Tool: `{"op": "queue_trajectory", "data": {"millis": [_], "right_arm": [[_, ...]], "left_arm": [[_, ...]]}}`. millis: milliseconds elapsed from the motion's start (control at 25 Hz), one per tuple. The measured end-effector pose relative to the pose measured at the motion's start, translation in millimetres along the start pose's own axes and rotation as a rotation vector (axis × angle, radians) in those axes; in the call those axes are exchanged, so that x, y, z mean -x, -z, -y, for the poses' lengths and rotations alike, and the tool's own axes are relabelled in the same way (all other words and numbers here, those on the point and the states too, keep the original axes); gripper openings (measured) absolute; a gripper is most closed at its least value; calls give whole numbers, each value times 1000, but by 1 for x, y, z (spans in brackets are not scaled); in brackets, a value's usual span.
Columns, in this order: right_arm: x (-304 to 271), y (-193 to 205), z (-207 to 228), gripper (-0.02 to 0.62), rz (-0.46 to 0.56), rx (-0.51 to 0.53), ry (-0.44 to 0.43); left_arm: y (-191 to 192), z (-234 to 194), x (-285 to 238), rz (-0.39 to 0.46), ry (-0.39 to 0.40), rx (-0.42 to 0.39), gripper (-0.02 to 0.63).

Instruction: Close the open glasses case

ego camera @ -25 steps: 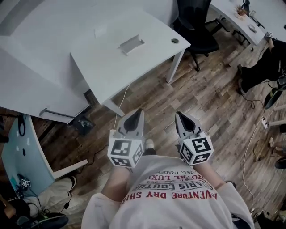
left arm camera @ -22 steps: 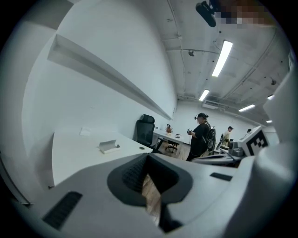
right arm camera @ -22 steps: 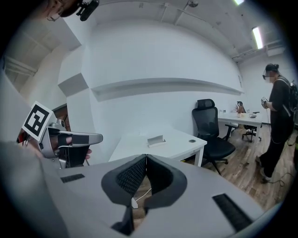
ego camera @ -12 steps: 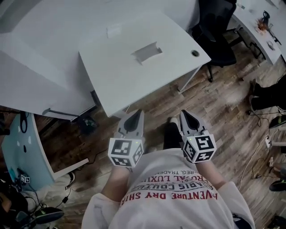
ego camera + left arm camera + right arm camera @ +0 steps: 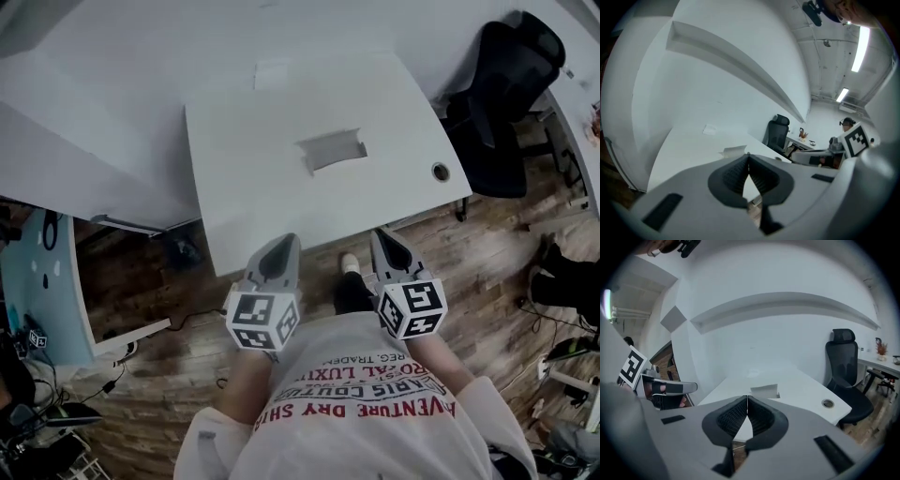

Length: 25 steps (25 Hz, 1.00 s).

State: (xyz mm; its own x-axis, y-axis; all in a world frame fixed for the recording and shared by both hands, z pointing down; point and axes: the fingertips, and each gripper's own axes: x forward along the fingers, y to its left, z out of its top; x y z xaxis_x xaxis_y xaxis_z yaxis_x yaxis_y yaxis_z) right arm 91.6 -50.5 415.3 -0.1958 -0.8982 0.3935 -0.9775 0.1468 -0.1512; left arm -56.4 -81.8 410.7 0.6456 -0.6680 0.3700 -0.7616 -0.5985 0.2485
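We stand short of the white counter [image 5: 239, 187], the left tongs [image 5: 282, 246] pressed tip to tip on nothing and held low at 7 o'clock from the open glasses case [image 5: 331, 150], which lies alone near the counter's middle. The right tongs [image 5: 379, 238], likewise closed tight and empty, sit at the case's 5 o'clock. By our reading the approach is the step in hand. Next we must reach over the near edge, bring one pair of tongs to the lid and press it down.
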Motion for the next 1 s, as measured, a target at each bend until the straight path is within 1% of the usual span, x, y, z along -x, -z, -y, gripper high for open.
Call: {"op": "queue_trajectory", "data": {"millis": [160, 280, 480, 600, 720, 800, 1000], "right_arm": [[-40, -30, 43, 12, -27, 47, -82], [-69, -50, 65, 12, -33, 72, -148], [-110, -62, 88, 12, -64, 103, -235], [-132, -60, 104, 12, -90, 100, -254], [-149, -52, 113, 12, -126, 89, -268], [-161, -46, 118, 12, -147, 97, -271], [-188, -26, 127, 12, -211, 114, -270]], "left_arm": [[-16, 3, -53, 6, -65, 49, 5], [-23, 1, -89, 7, -109, 86, 5], [-20, -11, -132, -26, -179, 131, 5], [-7, -22, -149, -65, -234, 156, 5], [17, -31, -161, -137, -274, 180, 5], [29, -36, -171, -171, -282, 192, 5], [49, -49, -196, -223, -285, 220, 5]]}}
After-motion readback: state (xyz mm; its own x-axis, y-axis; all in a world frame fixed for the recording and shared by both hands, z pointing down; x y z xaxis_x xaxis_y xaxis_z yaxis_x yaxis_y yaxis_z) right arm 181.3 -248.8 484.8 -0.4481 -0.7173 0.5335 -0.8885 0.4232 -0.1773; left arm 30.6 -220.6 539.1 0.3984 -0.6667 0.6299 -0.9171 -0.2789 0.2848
